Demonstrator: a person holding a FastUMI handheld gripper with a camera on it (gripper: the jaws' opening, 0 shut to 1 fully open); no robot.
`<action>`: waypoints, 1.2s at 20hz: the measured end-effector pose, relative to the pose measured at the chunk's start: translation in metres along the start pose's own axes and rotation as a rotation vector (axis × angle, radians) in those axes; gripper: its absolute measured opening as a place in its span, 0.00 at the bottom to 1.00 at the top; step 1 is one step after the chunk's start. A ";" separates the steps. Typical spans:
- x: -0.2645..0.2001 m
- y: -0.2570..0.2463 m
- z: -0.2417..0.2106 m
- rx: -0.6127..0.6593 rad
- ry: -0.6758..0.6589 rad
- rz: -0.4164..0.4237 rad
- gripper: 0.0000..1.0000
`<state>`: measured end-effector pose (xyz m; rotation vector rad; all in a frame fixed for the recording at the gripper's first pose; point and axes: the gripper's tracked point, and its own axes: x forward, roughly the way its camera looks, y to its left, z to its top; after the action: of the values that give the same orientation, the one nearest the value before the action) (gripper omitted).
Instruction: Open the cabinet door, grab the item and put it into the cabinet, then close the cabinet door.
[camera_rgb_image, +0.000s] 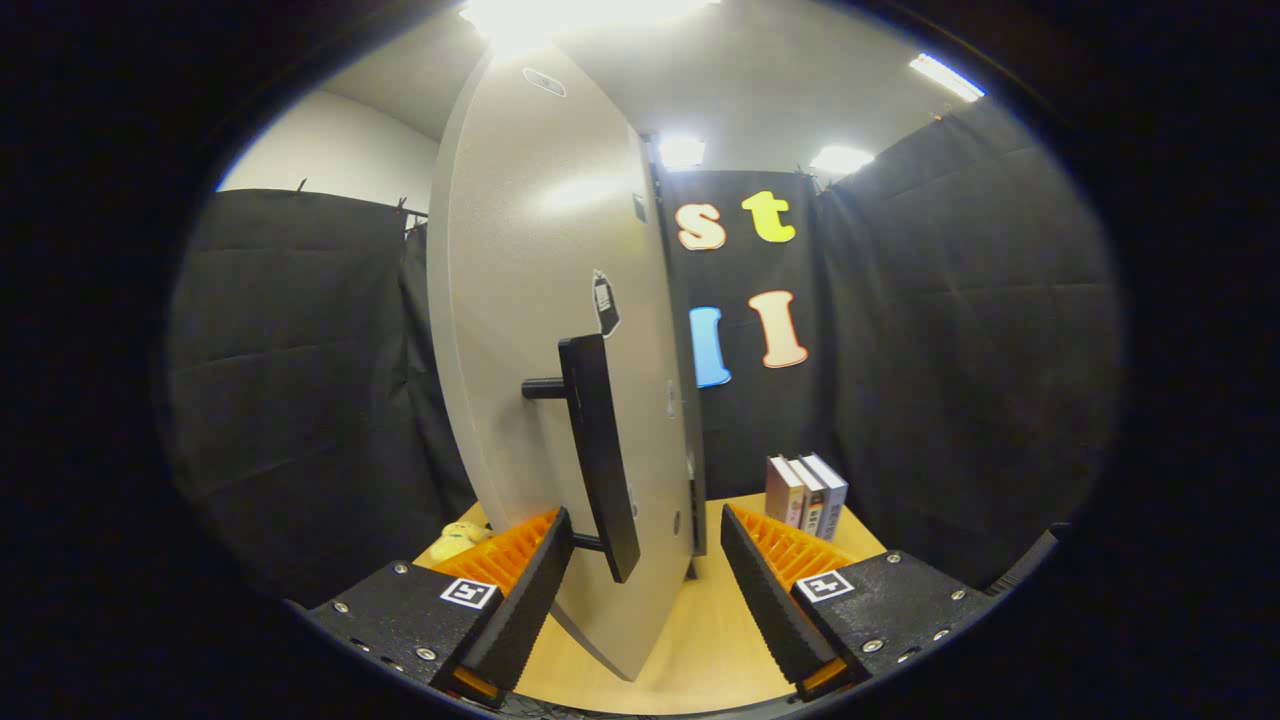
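Gripper (647, 560) is spread wide, not grasping anything; the fingers stand apart w/ the lower part of the cabinet door (545, 330) and the bottom end of its handle (598, 455) sitting in the gap between them. Left finger (520, 590) is just beside the handle's lower tip, possibly touching it – can't tell for sure. Right finger (765, 590) is well clear of the door's edge, bare tabletop (700, 640) showing between them.

Door: pale grey-beige panel, matte, seen at a steep angle so it bulges in the fisheye; it's swung partly open, its free edge toward the gripper. Handle is a long dark flat bar, upright, standing off the panel on short dark posts, one near mid-height and one near the bottom. A small tag-like sticker (605, 303) sits on the panel above the handle, too small to make out. Dark cabinet edge (690, 440) shows just behind the door's right side.

Beyond the left finger, on the light wood table, lies a yellow soft toy (458, 540), partly hidden by the finger. Beyond the right finger, a few books (806, 495) stand upright together near the back of the table, close to the black curtain wall (960, 330). Open table runs from the door's edge across to the books. Ceiling lights (680, 150) glare overhead.
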<state>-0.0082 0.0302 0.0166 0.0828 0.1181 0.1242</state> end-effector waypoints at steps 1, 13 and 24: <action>0.007 0.016 0.000 -0.009 0.000 0.027 0.93; 0.077 0.117 0.003 -0.018 0.002 0.194 0.94; 0.095 0.157 0.002 -0.069 -0.057 0.243 0.95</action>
<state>0.0674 0.1976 0.0215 0.0317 0.0466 0.3680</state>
